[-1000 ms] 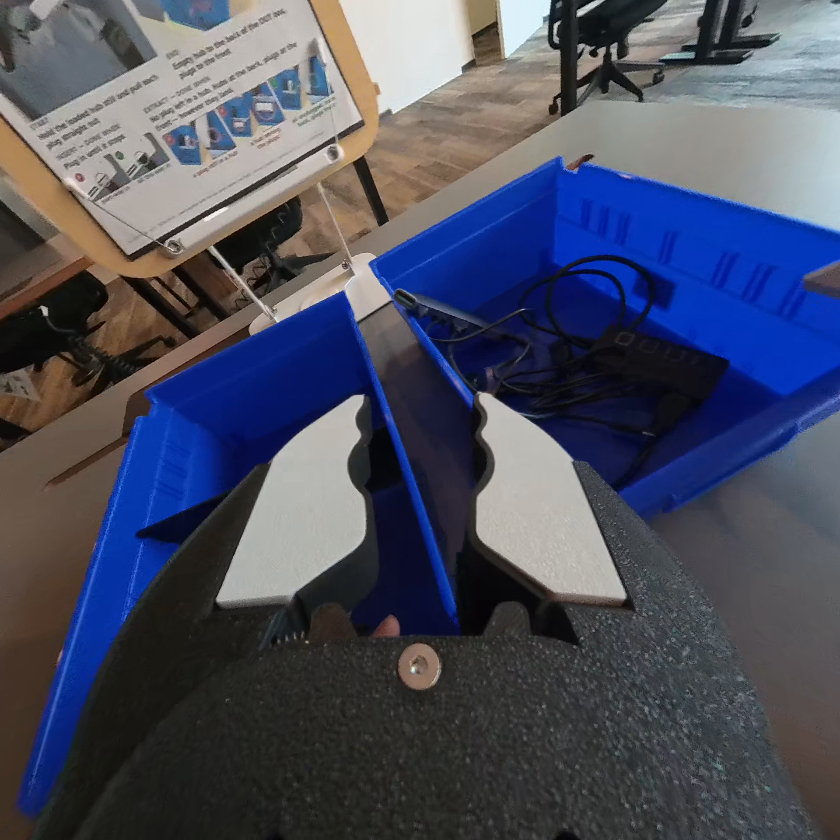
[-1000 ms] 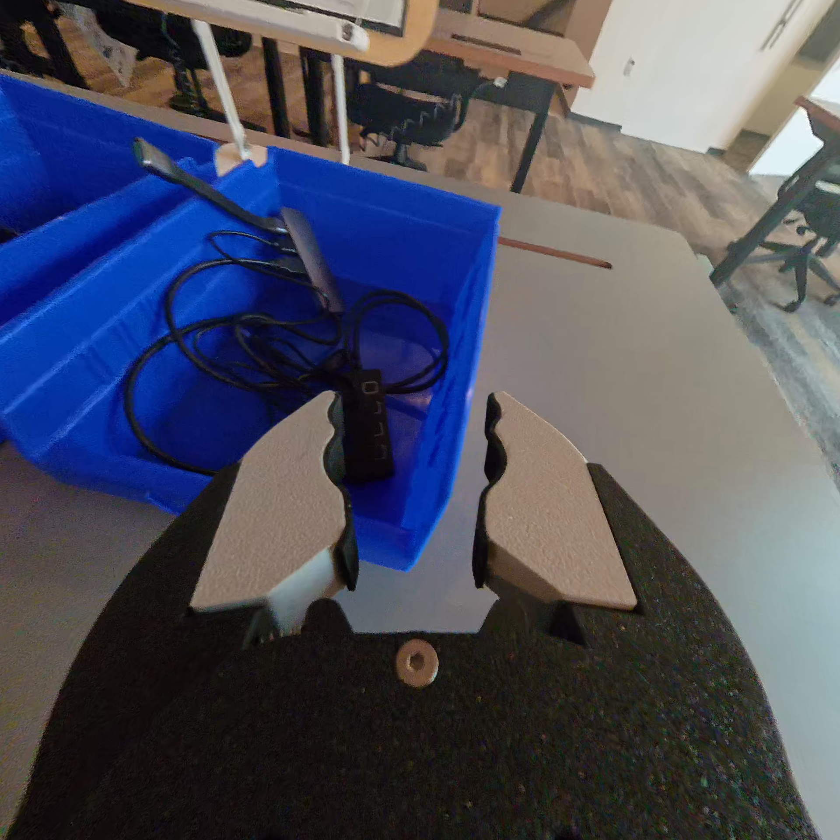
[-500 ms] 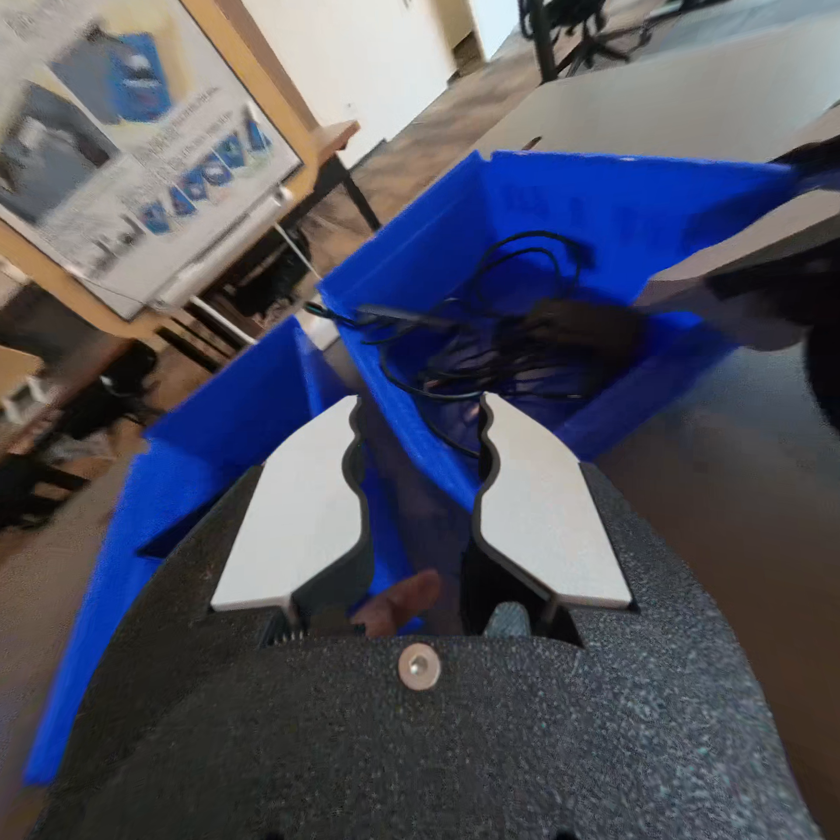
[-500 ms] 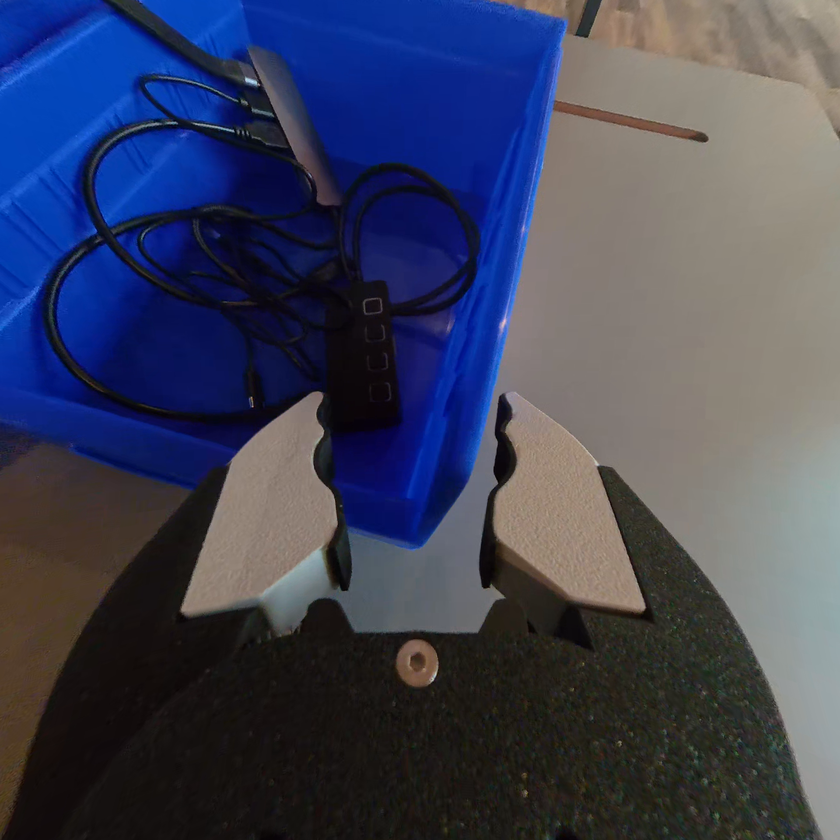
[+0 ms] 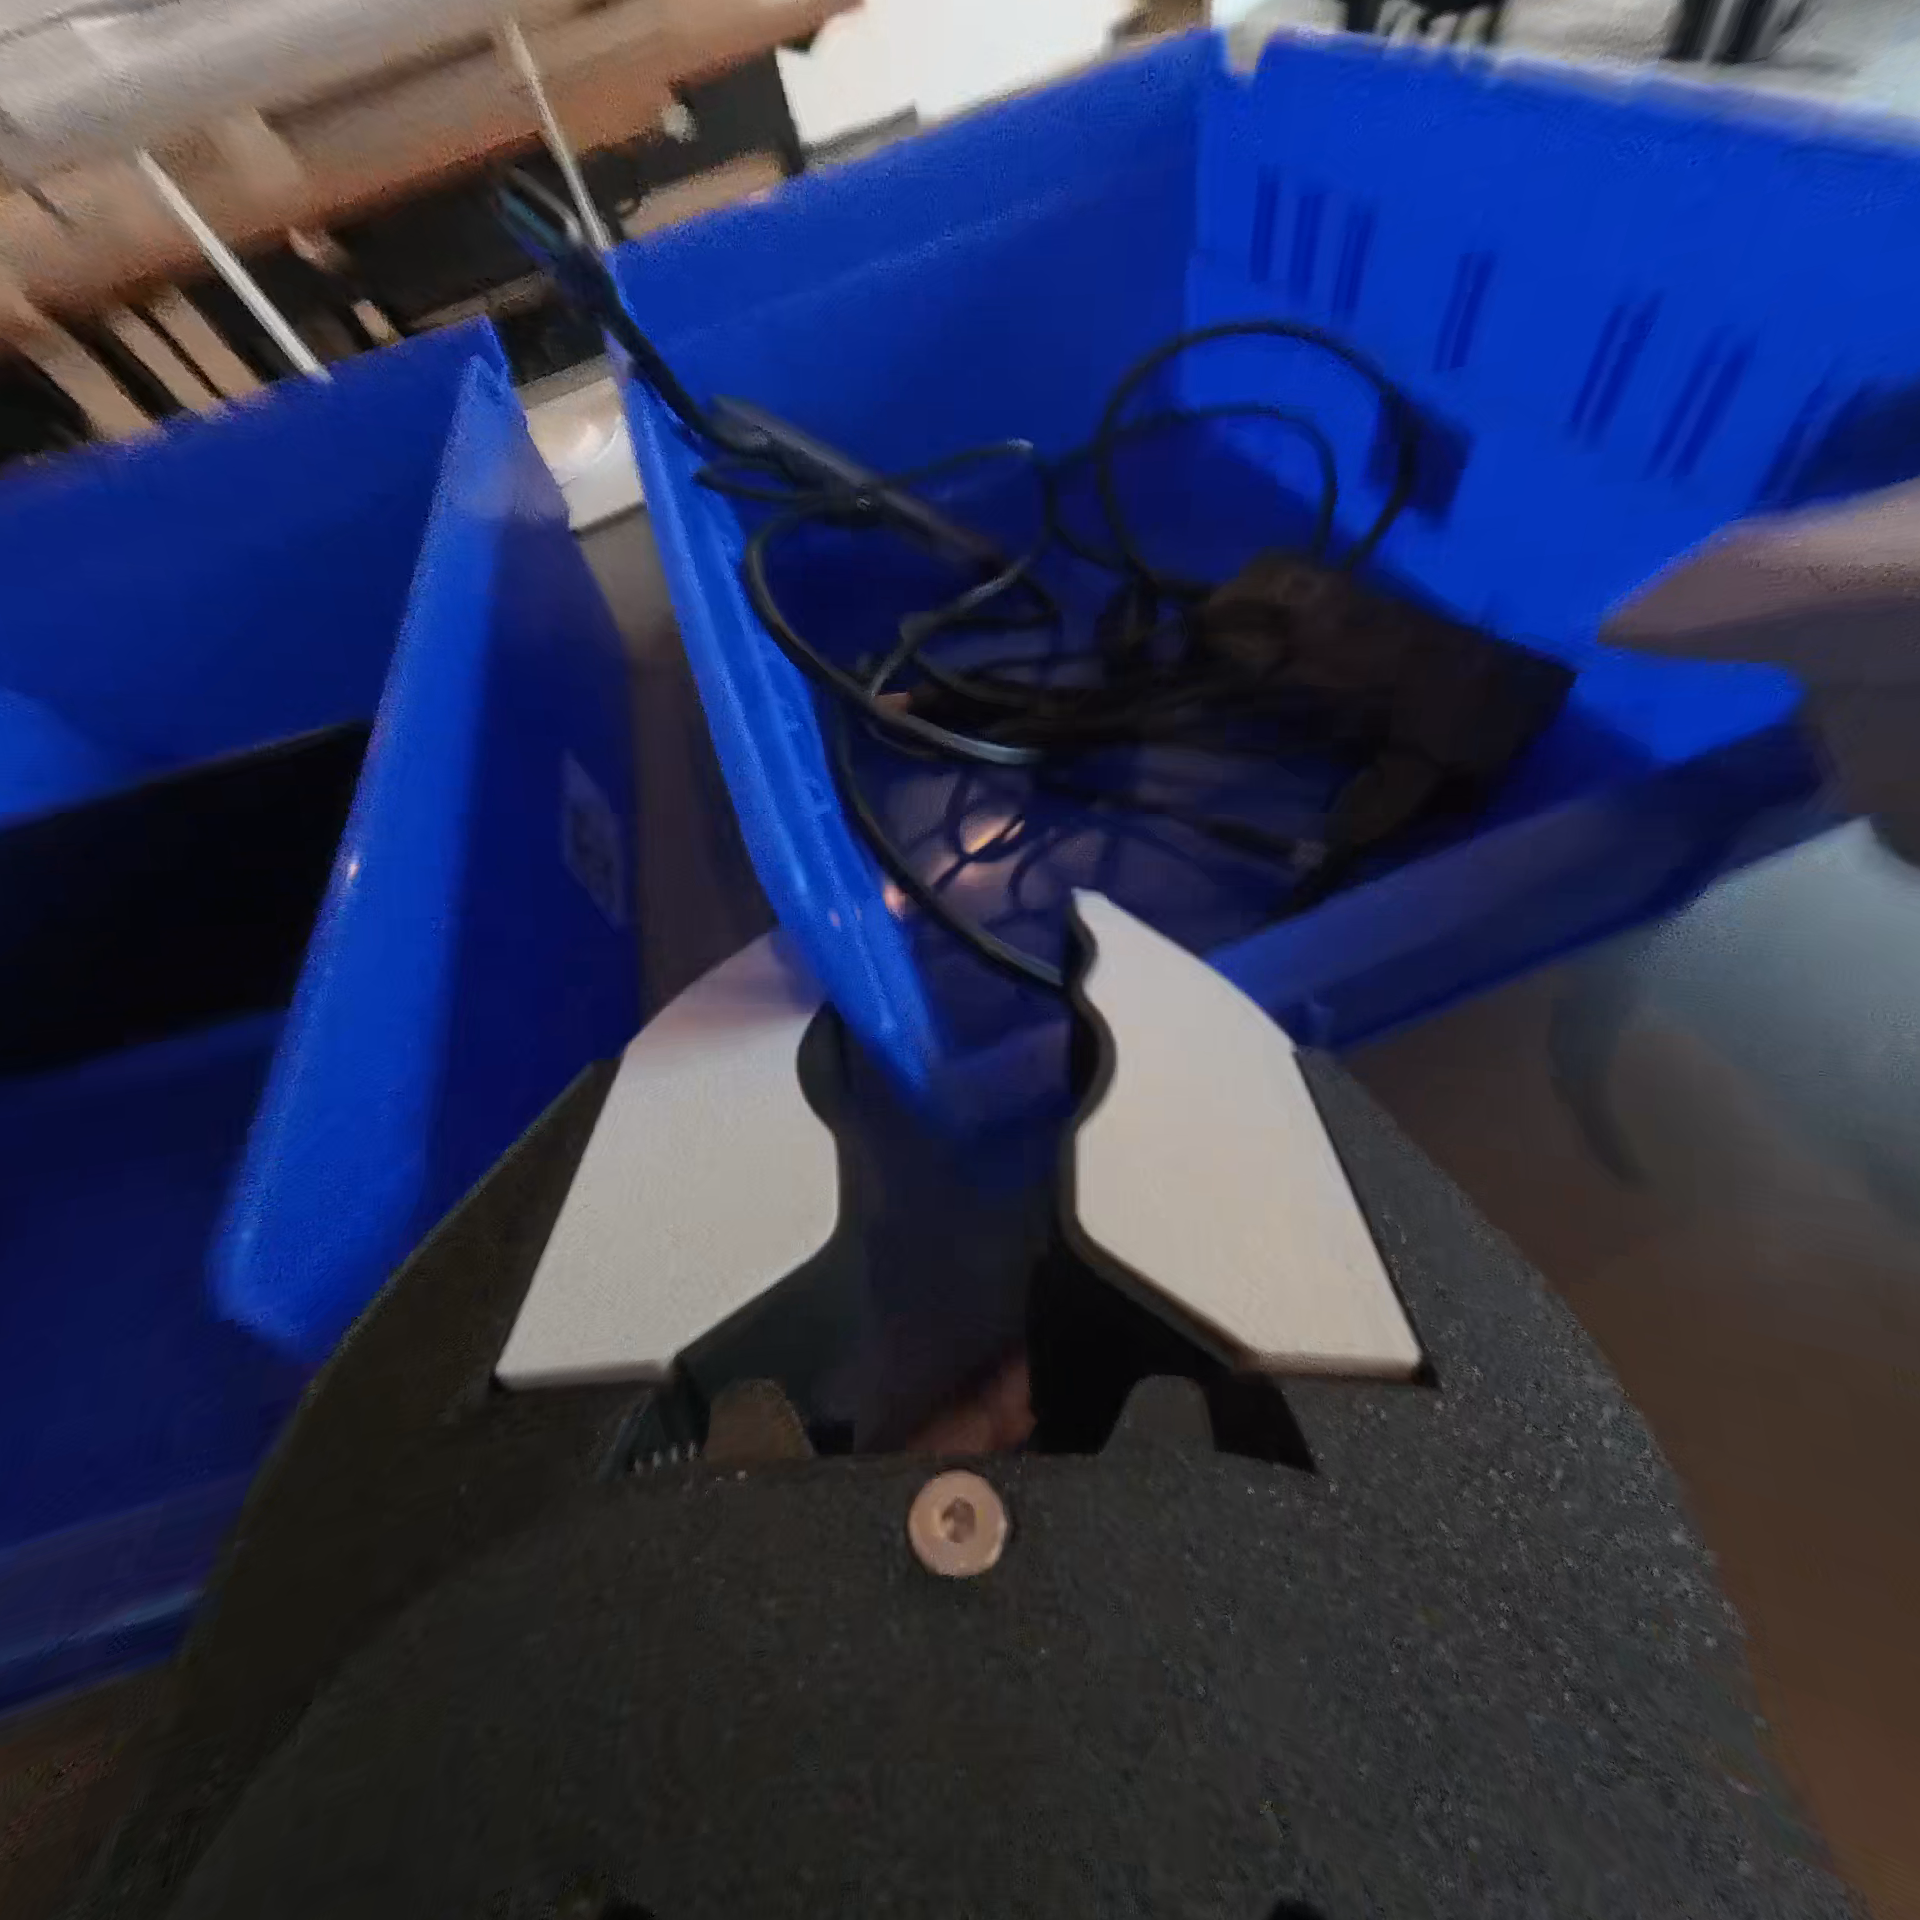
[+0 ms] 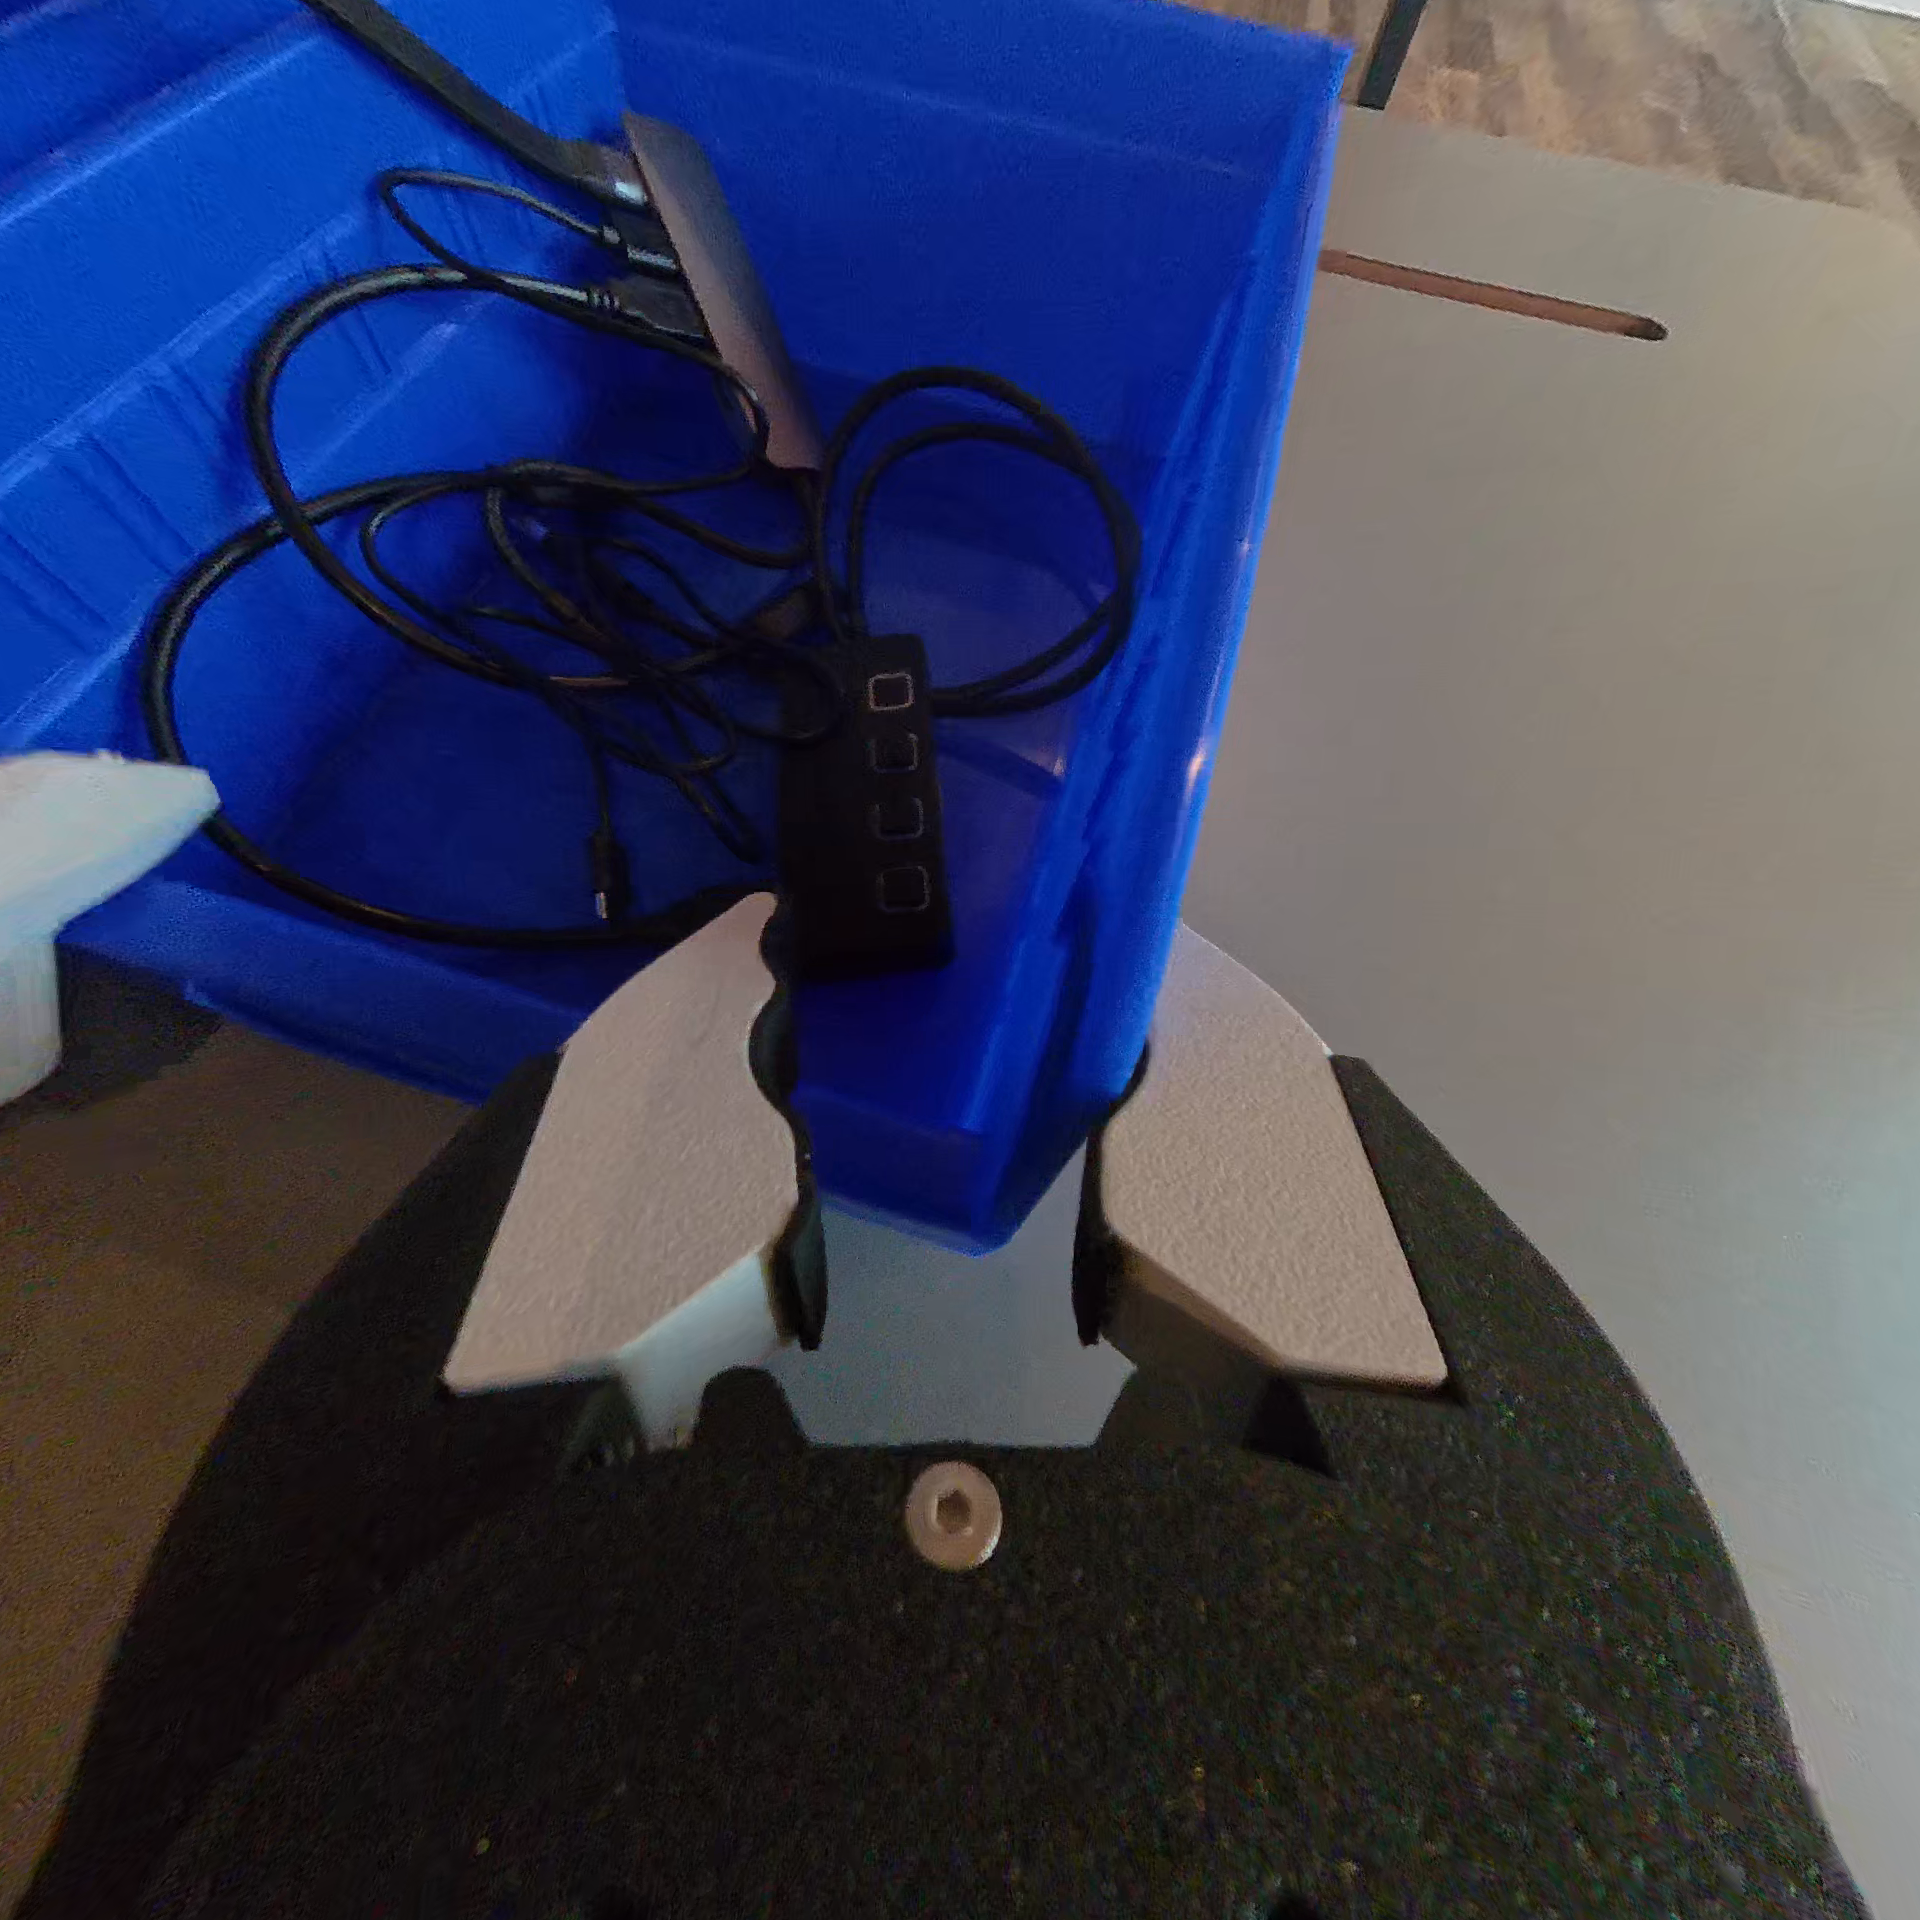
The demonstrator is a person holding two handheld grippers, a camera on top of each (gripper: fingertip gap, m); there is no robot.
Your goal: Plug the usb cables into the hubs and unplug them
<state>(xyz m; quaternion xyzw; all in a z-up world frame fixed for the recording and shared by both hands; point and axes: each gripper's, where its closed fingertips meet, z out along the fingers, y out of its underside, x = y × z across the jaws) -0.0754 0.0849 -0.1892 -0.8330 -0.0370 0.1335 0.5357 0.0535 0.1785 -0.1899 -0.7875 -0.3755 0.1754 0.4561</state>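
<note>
- The black hub (image 6: 871, 805) with four square buttons lies flat on the floor of the blue bin (image 6: 1216, 520), tucked near the bin's right wall and front corner.
- A second, slimmer grey hub (image 6: 727, 291) leans up toward the bin's back wall, with black plugs stuck into its side.
- Loose black cables (image 6: 312, 582) loop all over the bin floor around both hubs, pretty tangled; one free plug end (image 6: 608, 868) lies near the front wall.
- Right hand-held gripper (image 6: 951, 1023) hangs over the bin's front right corner with its jaws spread apart, nothing in them; the corner of the bin sits right in the gap.
- Left hand-held gripper (image 5: 940, 997) is also spread apart and empty, lined up on the bin's left front corner, and its tip (image 6: 73, 862) pokes into the right wrist view at the left edge. That view is quite blurry.
- A second blue bin (image 5: 416, 779) sits just beside the first one on the left, with a narrow gap between them.
- Both bins stand on a grey counter (image 6: 1558, 727), which has a thin slot (image 6: 1496, 301) cut into it beyond the bin's right side.
- Wooden floor (image 6: 1662, 62) past the counter's far edge.
</note>
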